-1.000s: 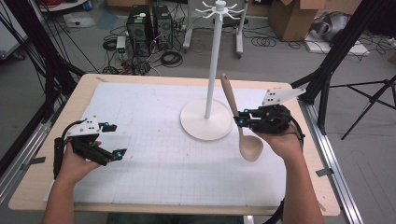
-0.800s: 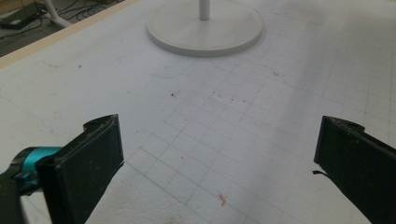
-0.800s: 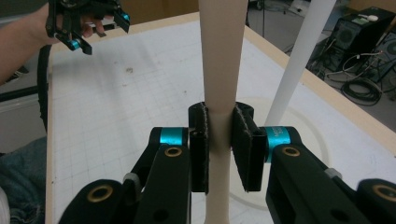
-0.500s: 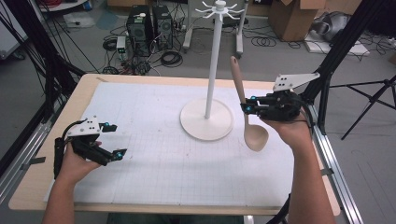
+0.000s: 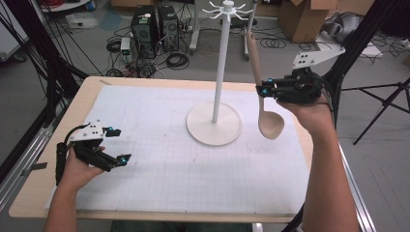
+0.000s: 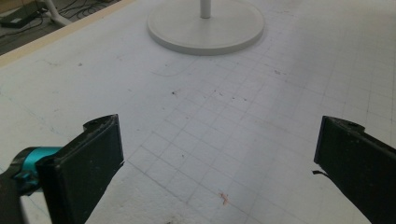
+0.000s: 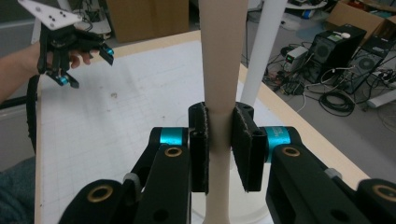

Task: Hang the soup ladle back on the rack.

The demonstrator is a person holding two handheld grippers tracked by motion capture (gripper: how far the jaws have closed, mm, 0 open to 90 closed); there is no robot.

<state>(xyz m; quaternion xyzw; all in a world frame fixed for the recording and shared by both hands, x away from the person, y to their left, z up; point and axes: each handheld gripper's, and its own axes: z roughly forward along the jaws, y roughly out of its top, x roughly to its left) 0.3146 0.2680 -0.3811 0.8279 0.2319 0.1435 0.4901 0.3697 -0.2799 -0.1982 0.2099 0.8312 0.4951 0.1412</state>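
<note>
A white, grid-lined mat is covering the tan tabletop; the stand on the mat is showing white, the spoon beside it beige (black claws, teal-accented).

We see the right claw, clamped on the handle of a long pale wooden spoon, lifted higher and farther from the person than a second ago. The spoon has swung from a slant to nearly upright, bowl hanging down clear of the table, handle tip up beside the tall white hook stand.
</note>
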